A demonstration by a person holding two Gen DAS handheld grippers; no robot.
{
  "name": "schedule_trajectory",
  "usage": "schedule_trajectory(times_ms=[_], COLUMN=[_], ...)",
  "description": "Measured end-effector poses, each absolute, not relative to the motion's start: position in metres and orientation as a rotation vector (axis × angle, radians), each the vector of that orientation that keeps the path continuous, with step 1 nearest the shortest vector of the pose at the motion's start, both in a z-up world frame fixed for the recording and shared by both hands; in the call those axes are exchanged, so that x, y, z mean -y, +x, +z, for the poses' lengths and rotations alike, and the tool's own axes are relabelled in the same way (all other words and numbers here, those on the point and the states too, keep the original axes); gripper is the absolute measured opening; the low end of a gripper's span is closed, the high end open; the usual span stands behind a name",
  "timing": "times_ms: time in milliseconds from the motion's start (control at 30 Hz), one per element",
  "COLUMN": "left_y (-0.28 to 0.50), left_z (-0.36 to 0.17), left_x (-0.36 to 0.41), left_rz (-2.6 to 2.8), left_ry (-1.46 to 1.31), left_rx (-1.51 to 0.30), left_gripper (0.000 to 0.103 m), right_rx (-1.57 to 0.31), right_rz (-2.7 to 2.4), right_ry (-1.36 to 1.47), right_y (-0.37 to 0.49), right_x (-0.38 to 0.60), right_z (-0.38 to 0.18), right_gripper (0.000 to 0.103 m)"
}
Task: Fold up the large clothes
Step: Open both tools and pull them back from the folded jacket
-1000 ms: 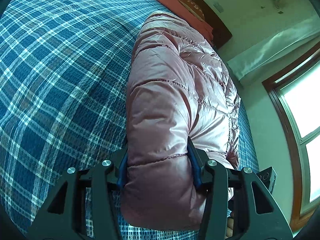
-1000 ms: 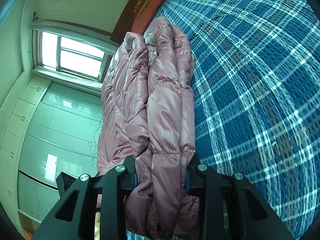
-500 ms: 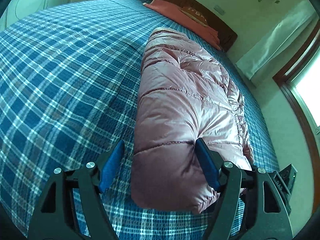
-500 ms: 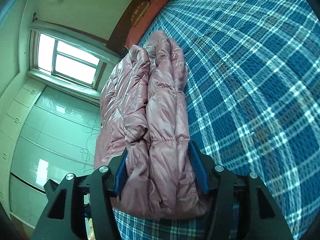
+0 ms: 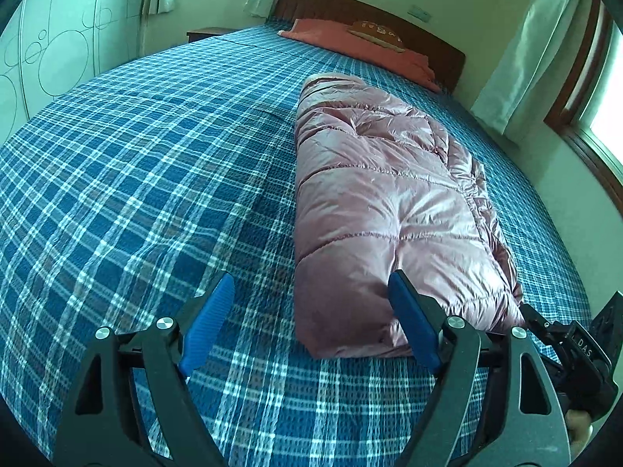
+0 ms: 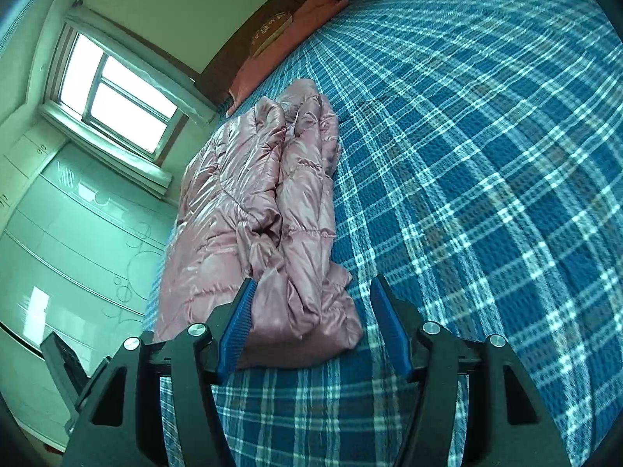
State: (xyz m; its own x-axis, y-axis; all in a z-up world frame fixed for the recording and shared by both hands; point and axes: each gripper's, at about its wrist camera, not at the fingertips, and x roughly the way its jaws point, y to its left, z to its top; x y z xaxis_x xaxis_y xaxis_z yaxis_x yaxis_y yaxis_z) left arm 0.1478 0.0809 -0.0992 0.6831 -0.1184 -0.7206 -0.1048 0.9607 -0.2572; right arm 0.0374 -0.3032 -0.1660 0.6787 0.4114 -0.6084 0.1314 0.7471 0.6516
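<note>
A pink puffer jacket (image 5: 381, 202) lies folded into a long bundle on the blue plaid bedspread (image 5: 136, 194), near the bed's right edge in the left wrist view. My left gripper (image 5: 309, 278) hovers at the bundle's near end, and its jaws are opening. The bundle's near left corner sits between the blue pads without being pinched. In the right wrist view the jacket (image 6: 249, 194) shows its folded sleeves and loose edges. My right gripper (image 6: 313, 280) stands open around the crumpled near end, with the pads off the cloth.
Orange-red pillows (image 5: 350, 39) lie against a dark wooden headboard (image 5: 389, 11) at the far end. Pale wardrobe doors (image 6: 58, 253) and a window (image 6: 117, 101) stand beyond the bed's side. The plaid bedspread (image 6: 486, 194) stretches wide beside the jacket.
Both grippers have let go of the jacket's end, opened, and drawn back and upward. The bundle now rests on the bed.
</note>
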Motion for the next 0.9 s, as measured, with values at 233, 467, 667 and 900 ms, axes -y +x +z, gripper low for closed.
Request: schedule_trajectory(times_ms=[233, 467, 667, 900], left_y=[0.122, 0.091, 0.067, 0.045], left_z=[-0.094, -0.082, -0.048, -0.01], left_x=[-0.079, -0.077, -0.075, -0.066], left_rz=[0.039, 0.117, 0.132, 0.135], left_ry=[-0.214, -0.117, -0.089, -0.075], left_rx=[-0.808, -0.778, -0.705, -0.614], left_gripper=[0.086, 0.091, 0.092, 0.1], right_rx=[-0.836, -0.843, -0.807, -0.684], right_rz=[0.112, 0.021, -0.003, -0.017], right_ry=[0.616, 0.459, 0.345, 0.258], right_y=[0.001, -0.022, -0.042, -0.063], right_x=[0.291, 0.264, 0.242, 0.223], right_z=[-0.152, -0.134, -0.106, -0.057], right_gripper=[0.064, 0.071, 0.072, 0.078])
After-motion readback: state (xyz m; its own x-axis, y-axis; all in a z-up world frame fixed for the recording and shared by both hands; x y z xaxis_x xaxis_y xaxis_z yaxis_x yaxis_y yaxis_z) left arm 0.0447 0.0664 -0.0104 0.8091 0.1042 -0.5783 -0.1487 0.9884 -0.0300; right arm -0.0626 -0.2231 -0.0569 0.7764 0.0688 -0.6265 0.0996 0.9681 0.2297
